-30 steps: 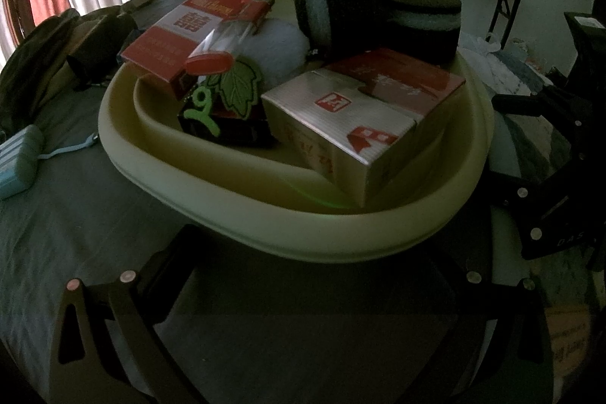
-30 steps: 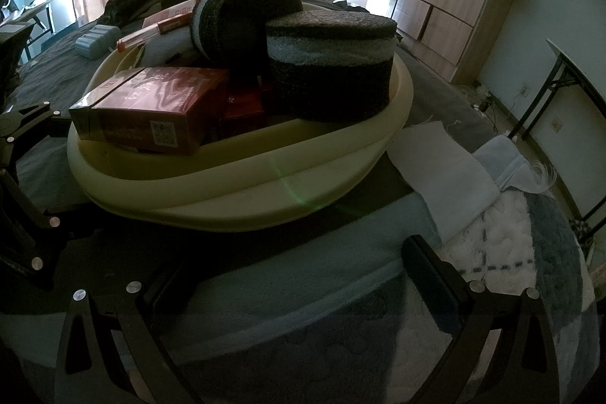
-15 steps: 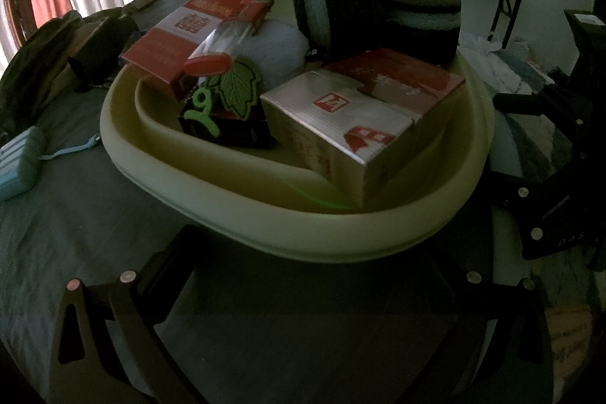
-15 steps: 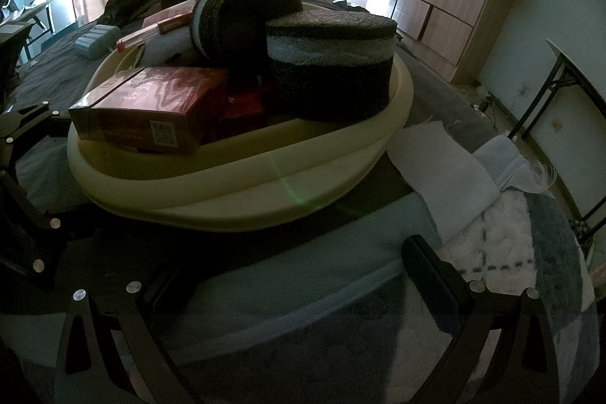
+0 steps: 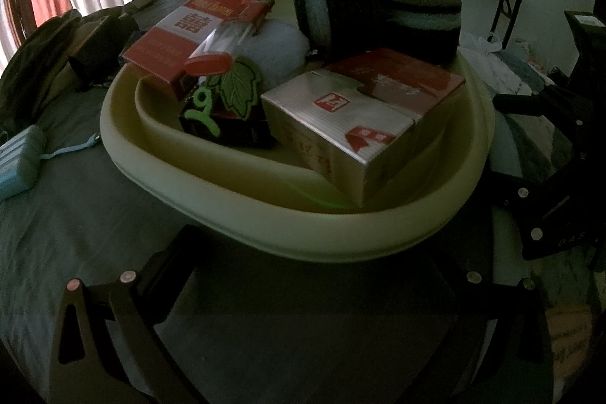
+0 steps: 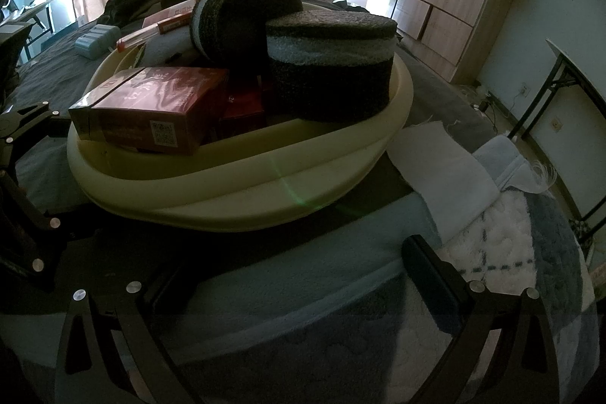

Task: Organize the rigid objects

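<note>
On the bed, the cream basin holds the whole pile, and the left gripper sits just before its near rim with both fingers spread wide and nothing between them.

Going left to right across the left wrist view, the red-and-white carton leans on the far-left rim; it looks light and stiff, best taken across its narrow edges. Over it lies a clear tube with a red cap, probably slick and apt to roll. Below that, the green leaf tag rests on a dark packet that is too dim to identify. The silver-and-red box fills the middle, film-wrapped and likely slippery, so its short sides give the surest hold. Behind stand the tilted foam roll and the flat foam disc, both light and likely to give under the pads.

Outside the basin, a pale blue case lies at the left.

In the right wrist view, the right gripper is likewise spread apart and empty, short of the basin's rim. The dark red box hides whatever lies under it, and the basin's floor is hidden by the pile.
</note>
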Tool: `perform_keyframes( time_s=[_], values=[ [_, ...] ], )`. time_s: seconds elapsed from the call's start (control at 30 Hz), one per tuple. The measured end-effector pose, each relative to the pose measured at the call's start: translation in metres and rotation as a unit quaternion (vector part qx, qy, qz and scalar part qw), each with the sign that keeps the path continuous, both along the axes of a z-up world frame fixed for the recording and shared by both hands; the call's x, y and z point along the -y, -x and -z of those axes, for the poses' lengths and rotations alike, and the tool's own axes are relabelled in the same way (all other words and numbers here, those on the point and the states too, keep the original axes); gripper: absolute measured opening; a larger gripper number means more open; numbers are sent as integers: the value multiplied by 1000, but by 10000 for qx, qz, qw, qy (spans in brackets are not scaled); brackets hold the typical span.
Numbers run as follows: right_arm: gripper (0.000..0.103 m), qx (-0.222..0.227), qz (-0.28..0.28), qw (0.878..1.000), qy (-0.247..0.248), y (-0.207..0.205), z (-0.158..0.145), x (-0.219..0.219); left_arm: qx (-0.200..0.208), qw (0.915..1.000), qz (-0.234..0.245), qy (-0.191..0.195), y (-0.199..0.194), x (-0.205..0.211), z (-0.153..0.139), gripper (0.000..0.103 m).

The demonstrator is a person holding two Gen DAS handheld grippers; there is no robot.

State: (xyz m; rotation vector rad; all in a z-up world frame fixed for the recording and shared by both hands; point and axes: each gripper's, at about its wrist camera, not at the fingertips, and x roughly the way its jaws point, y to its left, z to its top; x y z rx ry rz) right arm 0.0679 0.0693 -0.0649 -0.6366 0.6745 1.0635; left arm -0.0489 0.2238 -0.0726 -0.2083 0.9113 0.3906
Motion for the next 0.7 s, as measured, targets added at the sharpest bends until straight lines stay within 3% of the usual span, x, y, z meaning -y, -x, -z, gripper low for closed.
perform_keyframes(
  time_s=[0.7],
  values=[
    [103, 7, 4, 10000, 1, 1, 0, 0, 4, 10000, -7, 29, -1, 0, 0, 103]
  ],
)
